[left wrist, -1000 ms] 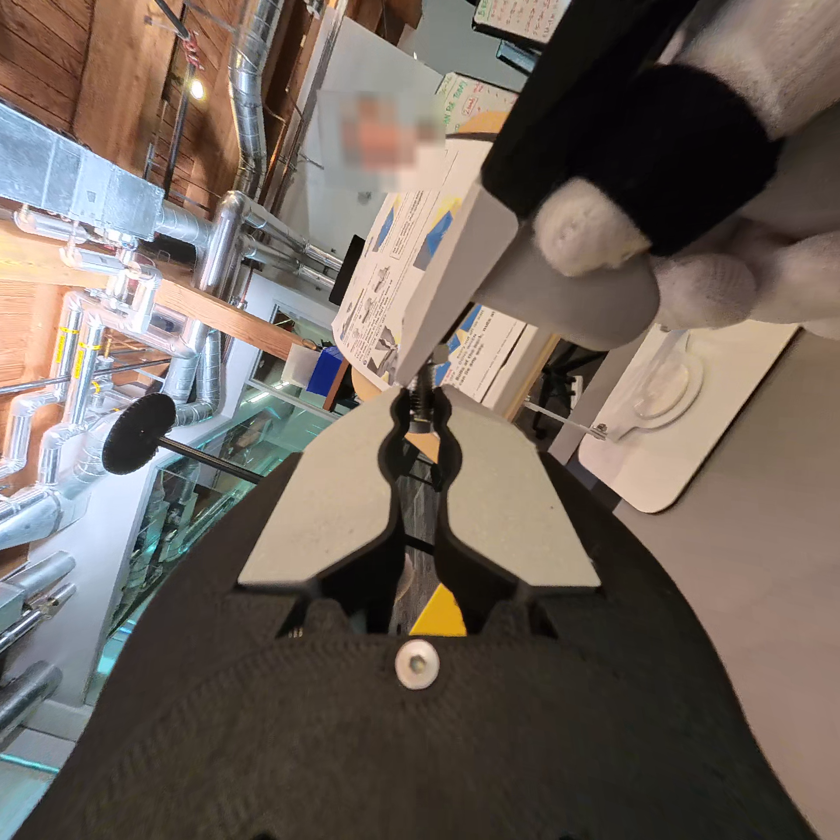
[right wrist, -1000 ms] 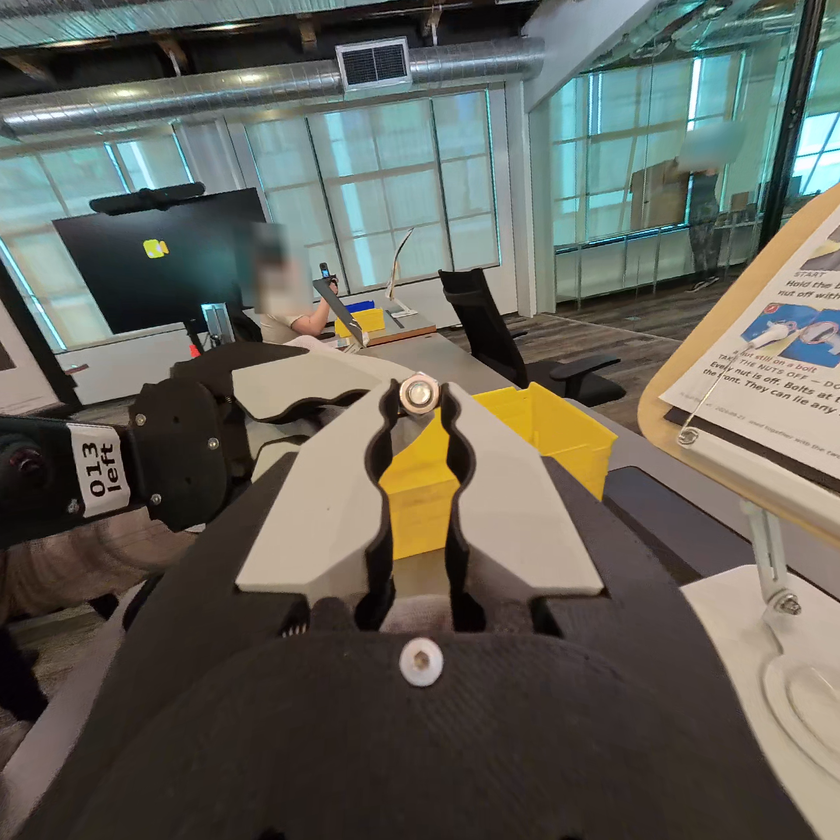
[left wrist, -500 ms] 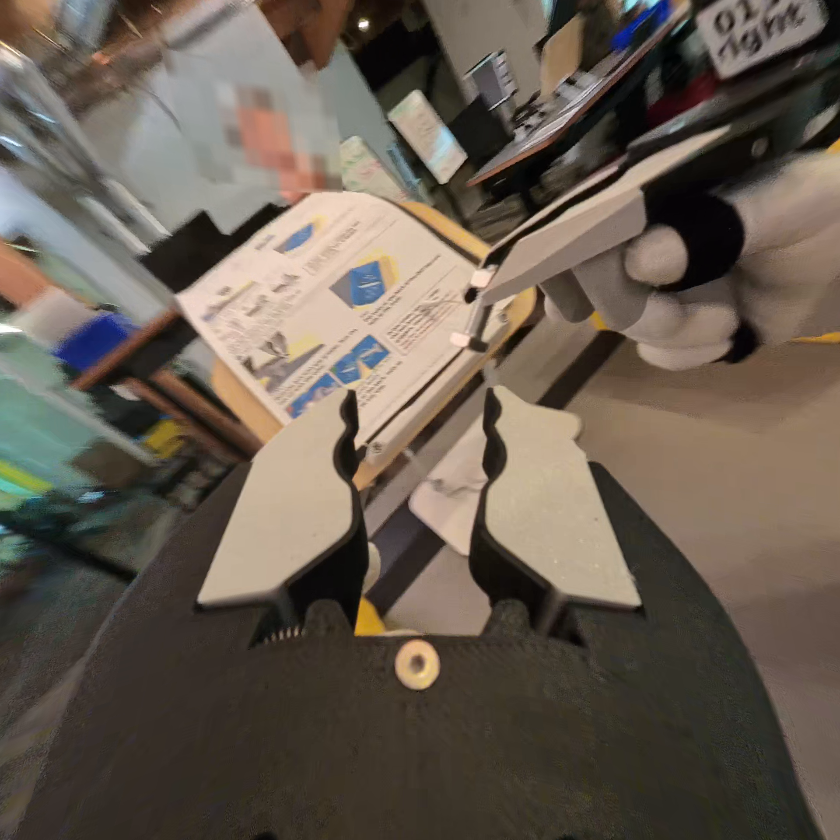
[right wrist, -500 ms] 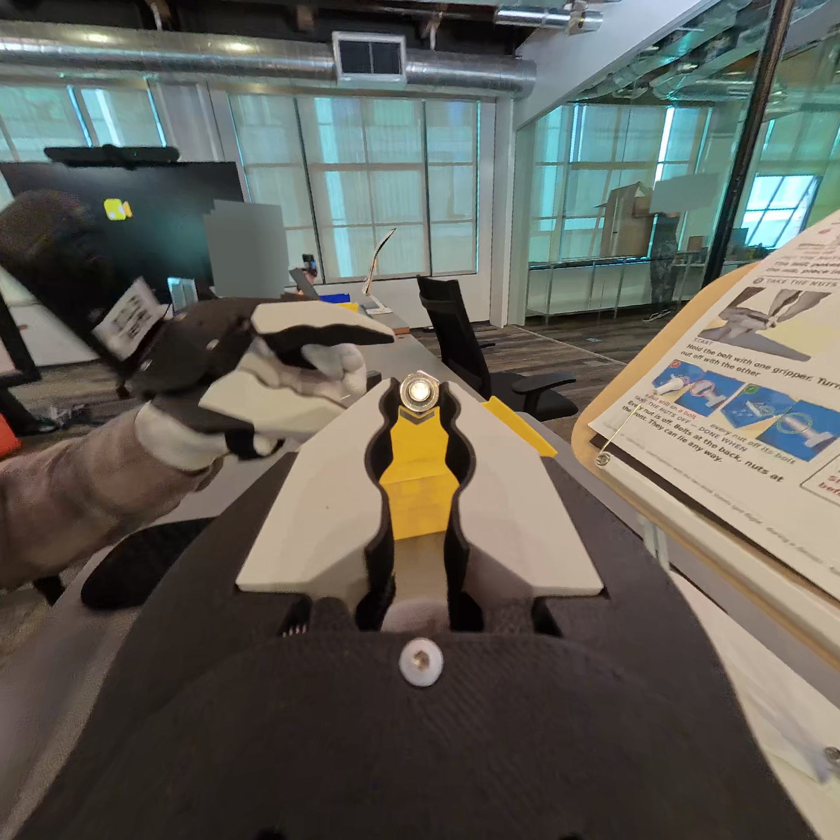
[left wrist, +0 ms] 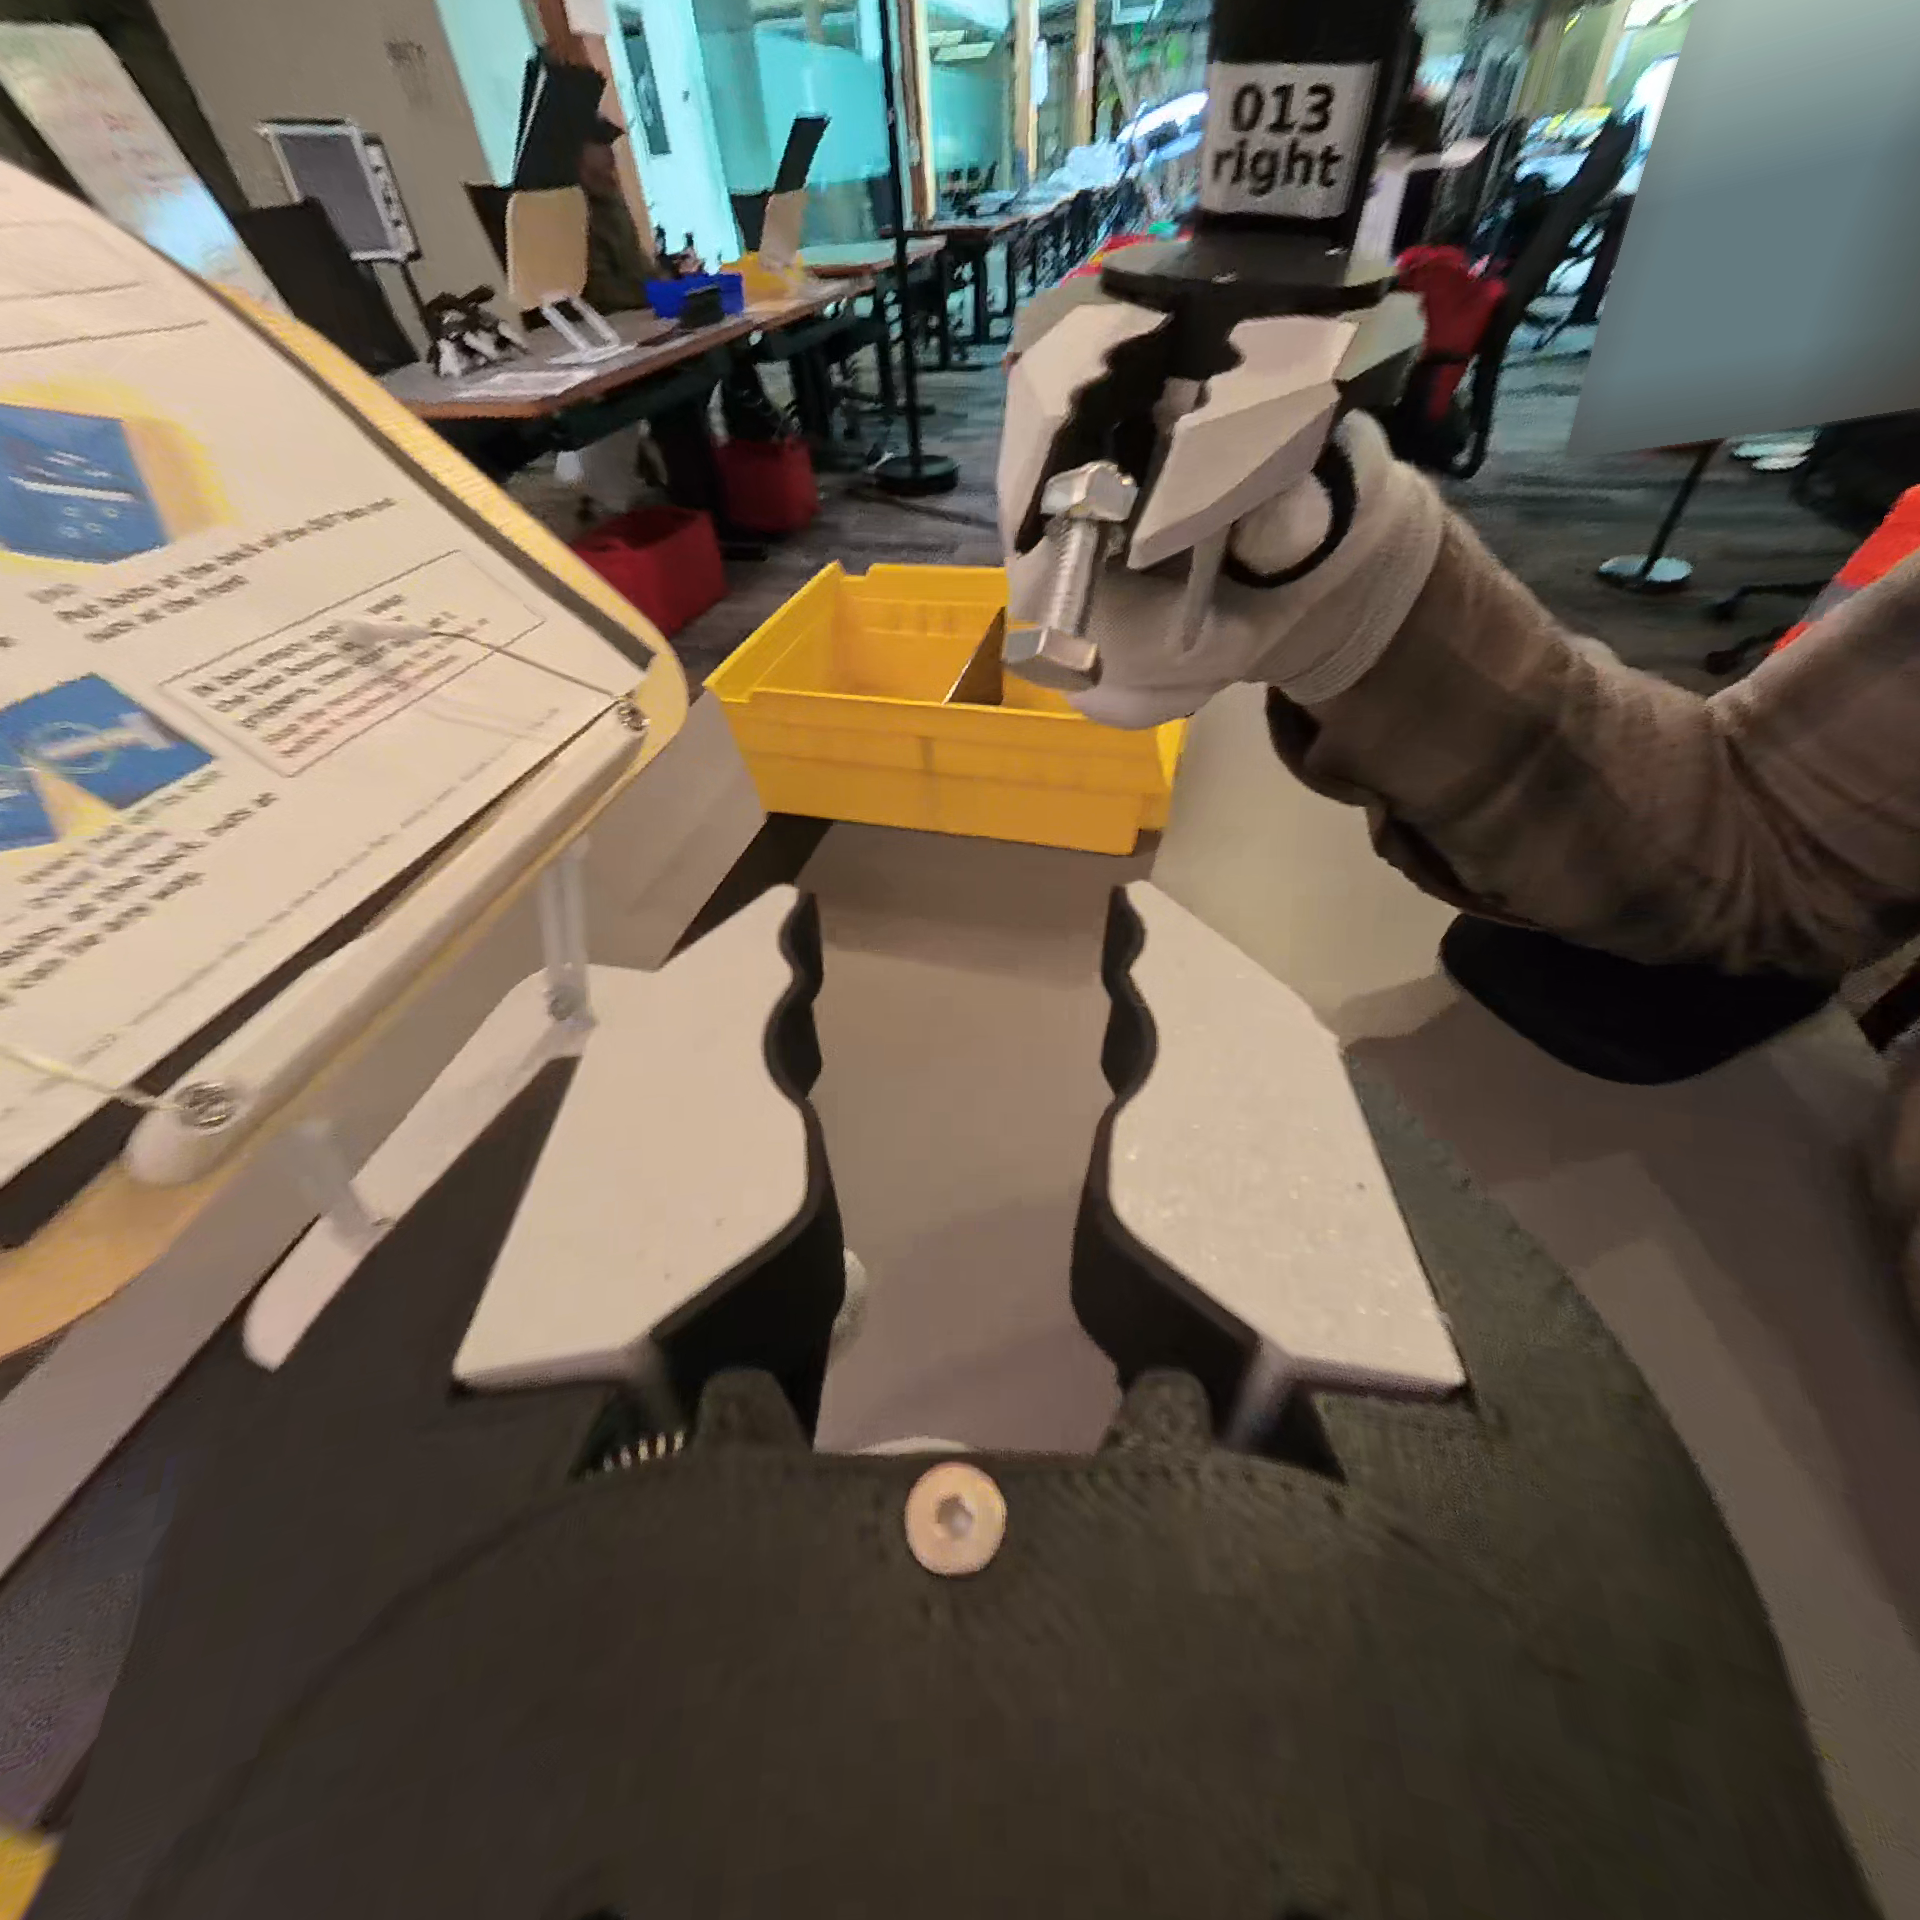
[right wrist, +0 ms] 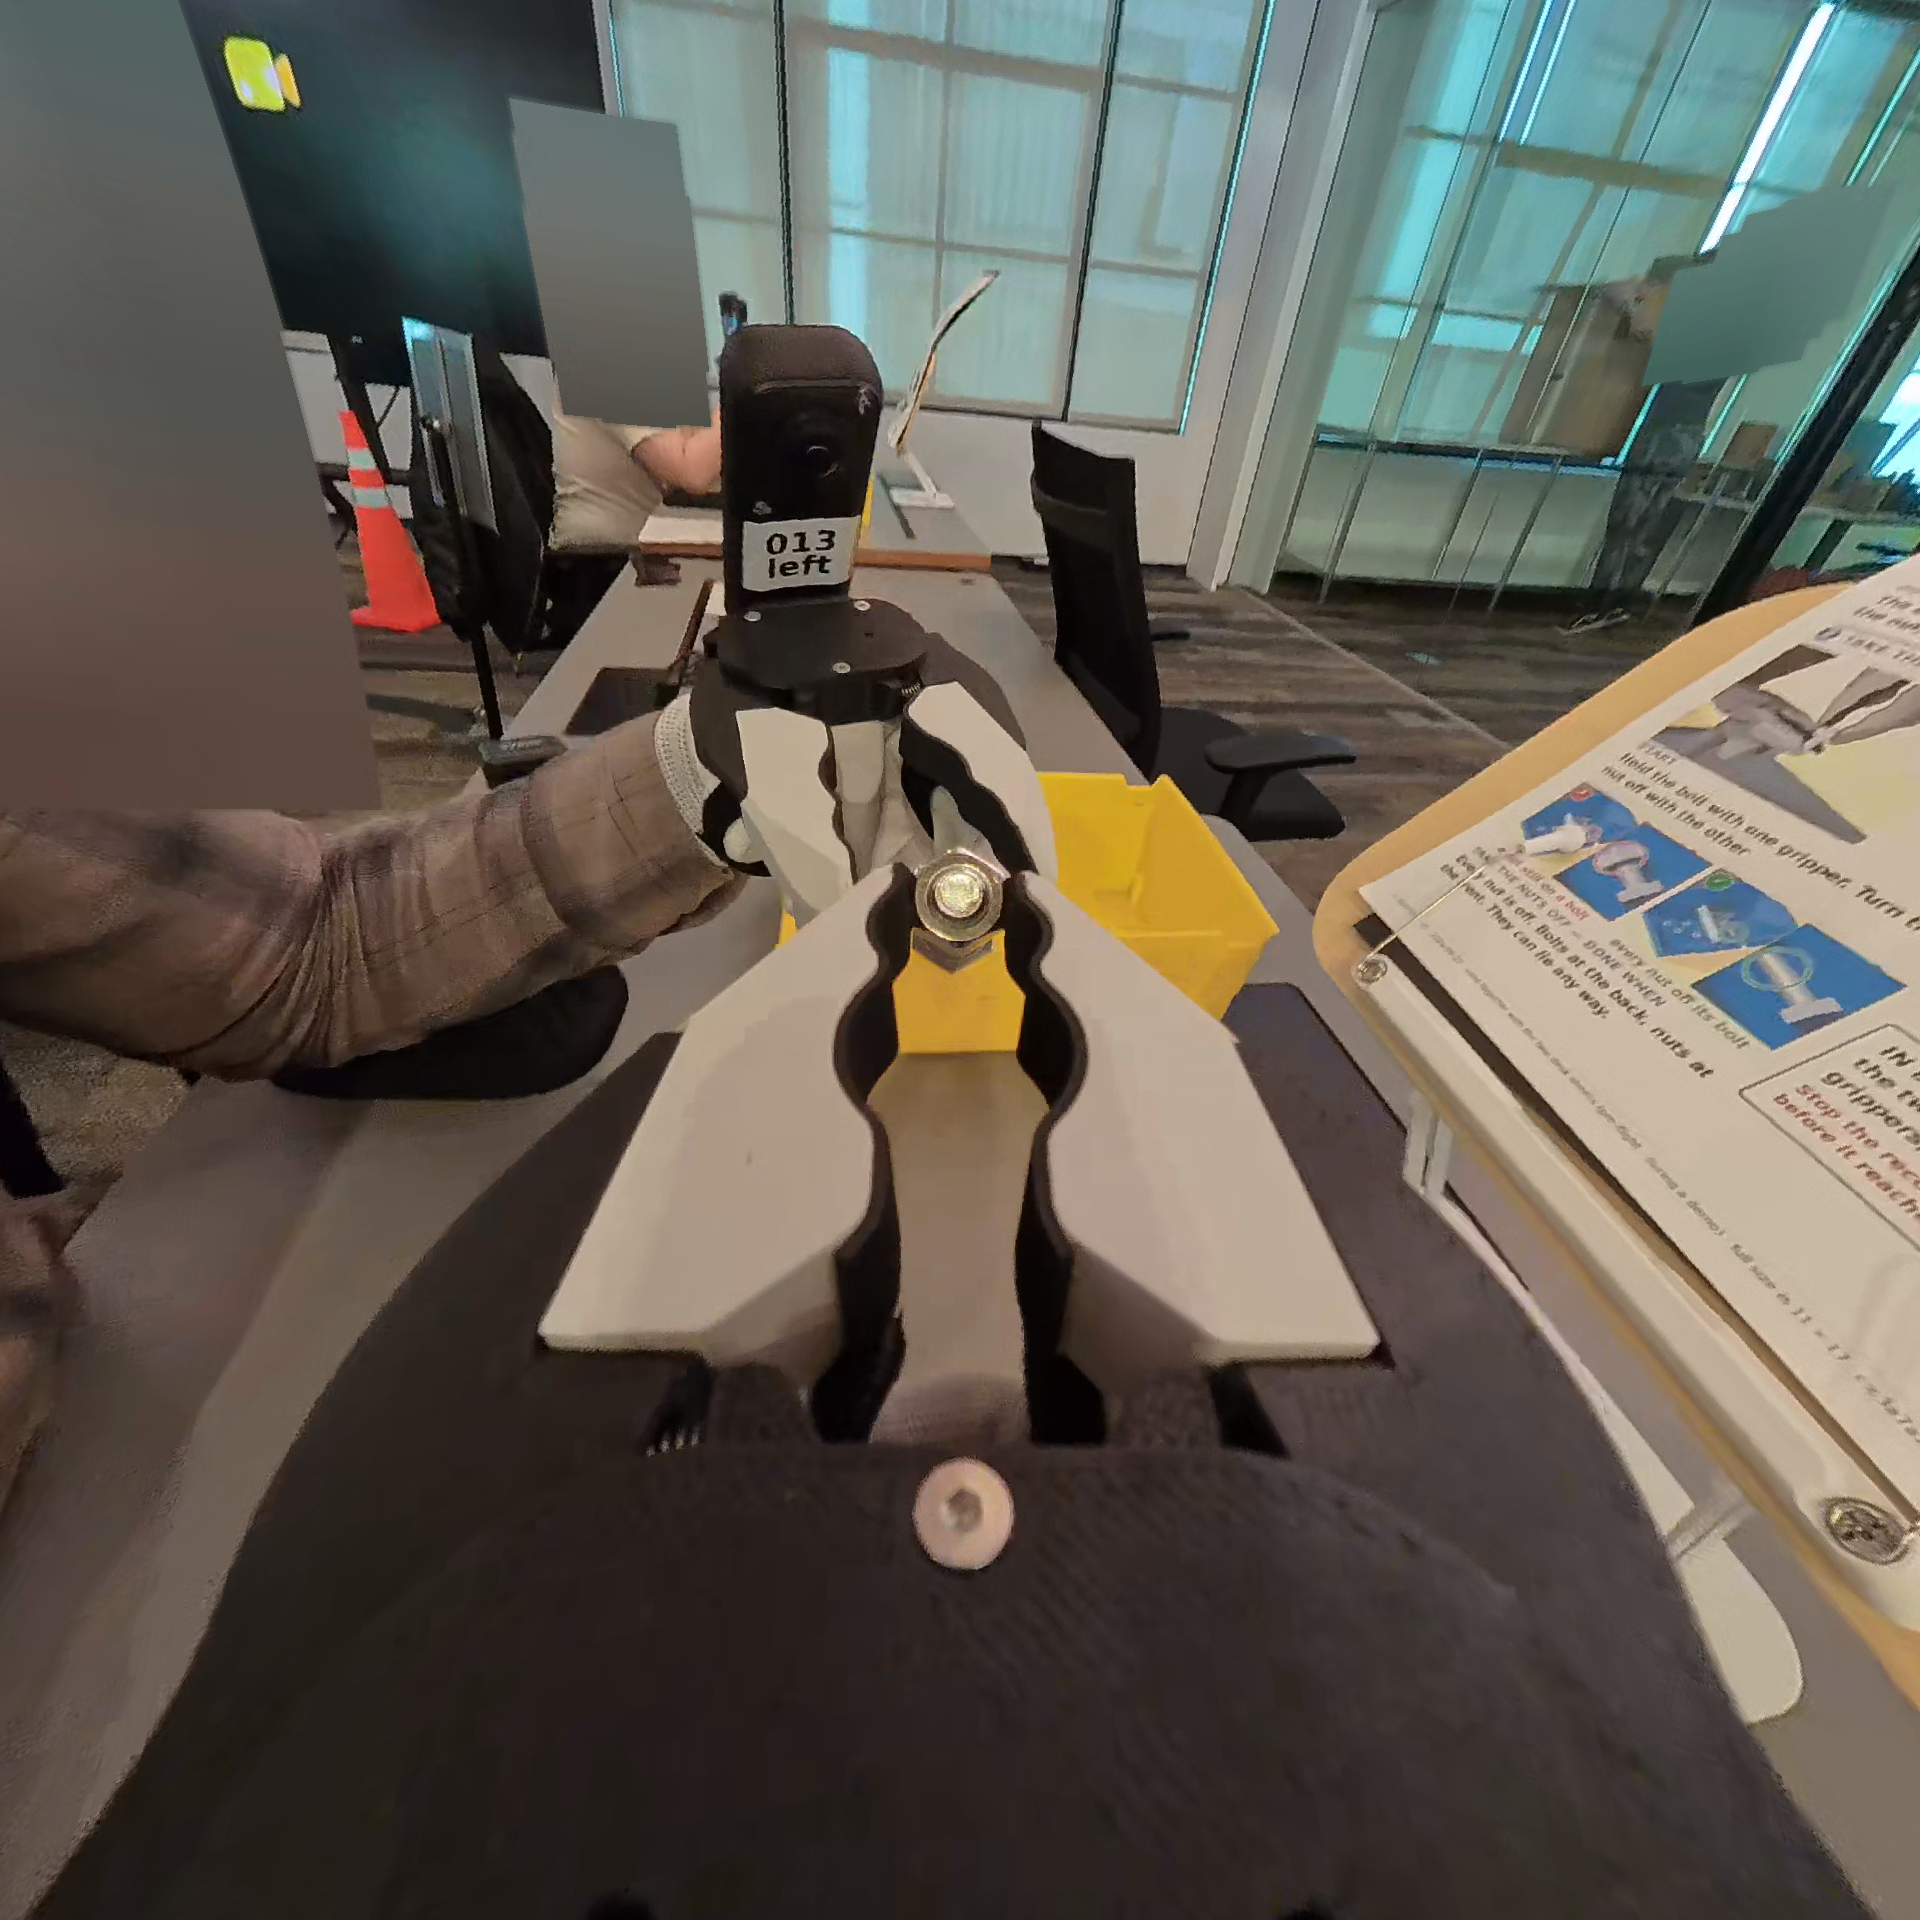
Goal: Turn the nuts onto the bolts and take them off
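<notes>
My right gripper [right wrist: 958, 883] is shut on a silver bolt [right wrist: 956, 894], which I see end-on between its tips. In the left wrist view the right gripper [left wrist: 1081, 540] hangs above the yellow bin [left wrist: 935, 769] and grips the bolt [left wrist: 1070, 571] by its head end. The shaft points down and a hex nut [left wrist: 1049, 649] sits at its lower end. My left gripper [left wrist: 958, 904] is open and empty over the grey table [left wrist: 956, 1091], short of the bolt and below it. The left gripper [right wrist: 873, 821] also shows in the right wrist view, just behind the bolt.
An instruction sheet on a tilted wooden board [left wrist: 260, 675] stands close on the left, on a white stand; it also shows in the right wrist view [right wrist: 1662, 987]. The yellow bin [right wrist: 1164, 904] has a divider. A gloved hand and sleeve [left wrist: 1558, 748] hold the right gripper. Some 7 centimeters of space lies between my two pairs of fingers.
My left gripper has let go of the bolt's threaded end, opened wide, swung level and drawn back. My right gripper still holds the bolt and has tipped down over the bin.
</notes>
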{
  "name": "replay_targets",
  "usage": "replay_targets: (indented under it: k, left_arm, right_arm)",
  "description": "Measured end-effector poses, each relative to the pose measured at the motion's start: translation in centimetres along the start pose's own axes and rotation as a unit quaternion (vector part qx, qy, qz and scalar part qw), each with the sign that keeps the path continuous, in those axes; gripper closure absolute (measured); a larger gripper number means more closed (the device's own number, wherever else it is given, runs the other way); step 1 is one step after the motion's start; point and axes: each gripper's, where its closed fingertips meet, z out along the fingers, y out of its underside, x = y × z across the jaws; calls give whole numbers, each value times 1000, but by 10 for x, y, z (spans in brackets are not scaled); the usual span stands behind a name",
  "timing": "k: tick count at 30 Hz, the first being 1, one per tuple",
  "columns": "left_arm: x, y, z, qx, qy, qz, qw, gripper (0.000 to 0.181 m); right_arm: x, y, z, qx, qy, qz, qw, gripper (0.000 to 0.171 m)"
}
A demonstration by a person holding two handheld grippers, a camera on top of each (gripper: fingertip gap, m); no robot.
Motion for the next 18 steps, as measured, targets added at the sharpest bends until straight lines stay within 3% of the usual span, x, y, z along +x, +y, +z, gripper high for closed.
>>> replay_targets:
  k: [7,14,18]
  left_arm:
    - [13,18,30,24,27,-6,999,130]
    - [11,43,60,-28,-23,49,998,136]
    - [-1,40,72,-15,-98,86,991,141]
  right_arm:
    - [-7,34,13,-96,-15,17,995,155]
    - [-6,58,14,-173,3,16,985,155]
    - [-2,65,13,-198,20,15,980,155]
